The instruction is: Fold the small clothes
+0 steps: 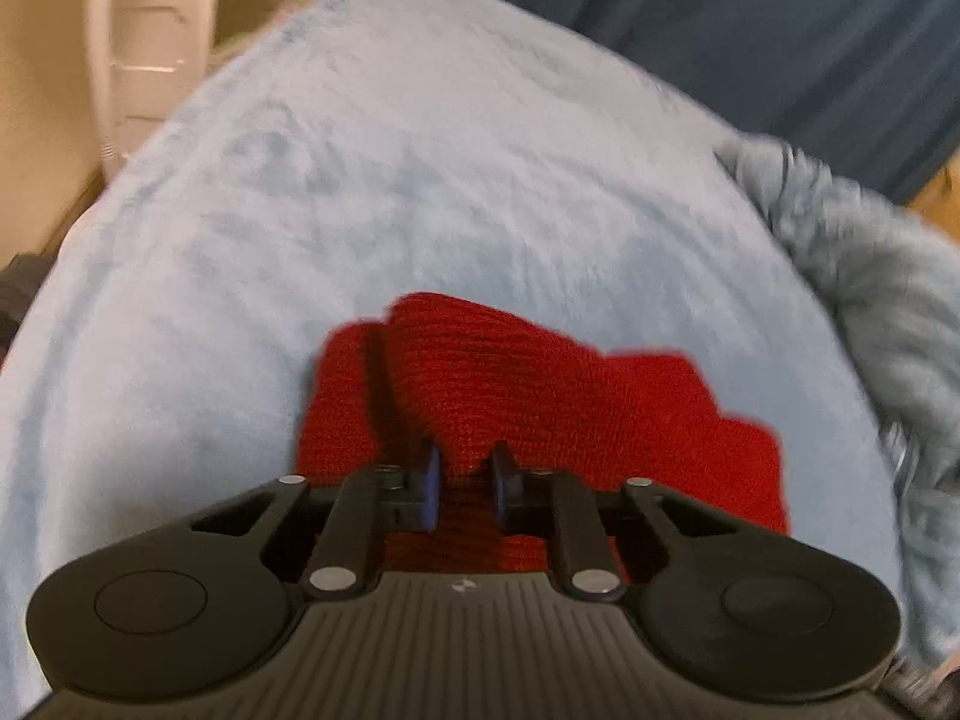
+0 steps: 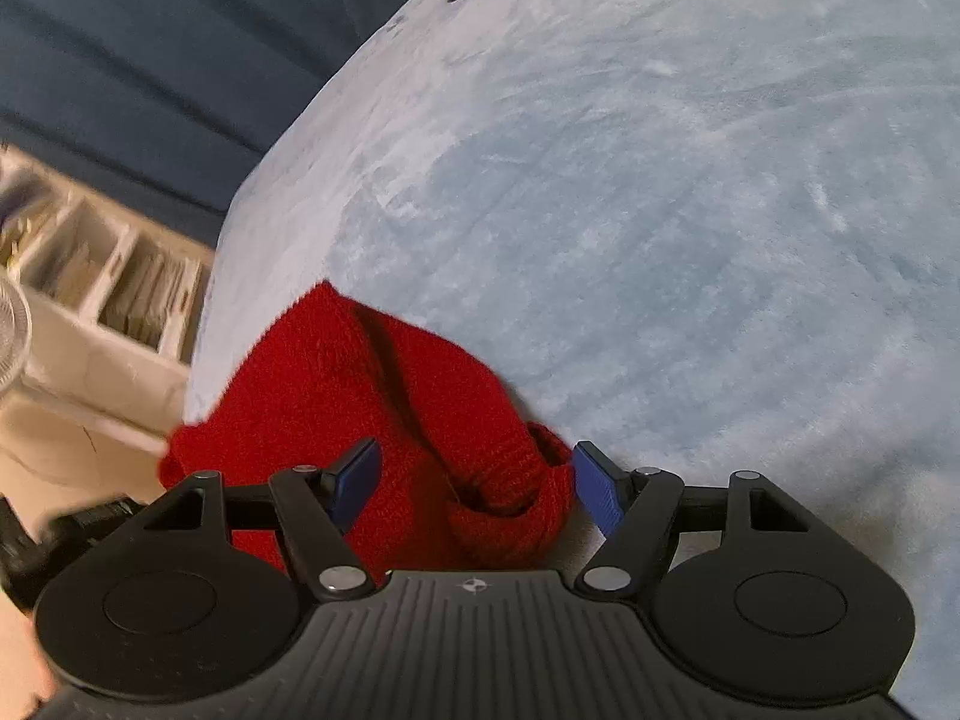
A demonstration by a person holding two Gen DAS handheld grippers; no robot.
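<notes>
My left gripper (image 1: 463,483): jaws nearly together, pinching a ridge of the red knit garment (image 1: 510,396); the cloth is bunched ahead of them on the pale blue blanket (image 1: 372,180); my right gripper (image 2: 474,486): jaws spread wide, straddling the garment (image 2: 360,396), whose rolled edge touches the right blue pad (image 2: 597,492); garment lies near the blanket's edge.

Near part of red knit garment (image 1: 480,396) hidden behind left gripper (image 1: 465,486) body; pinched edge lost between blue fingers (image 1: 431,483). Garment's lower end likewise covered under right gripper (image 2: 474,486). Shelving (image 2: 114,288) smeared, contents unreadable. White fan (image 2: 12,342) cut by left edge. Furry grey throw (image 1: 870,276) blurred, cropped at right.
</notes>
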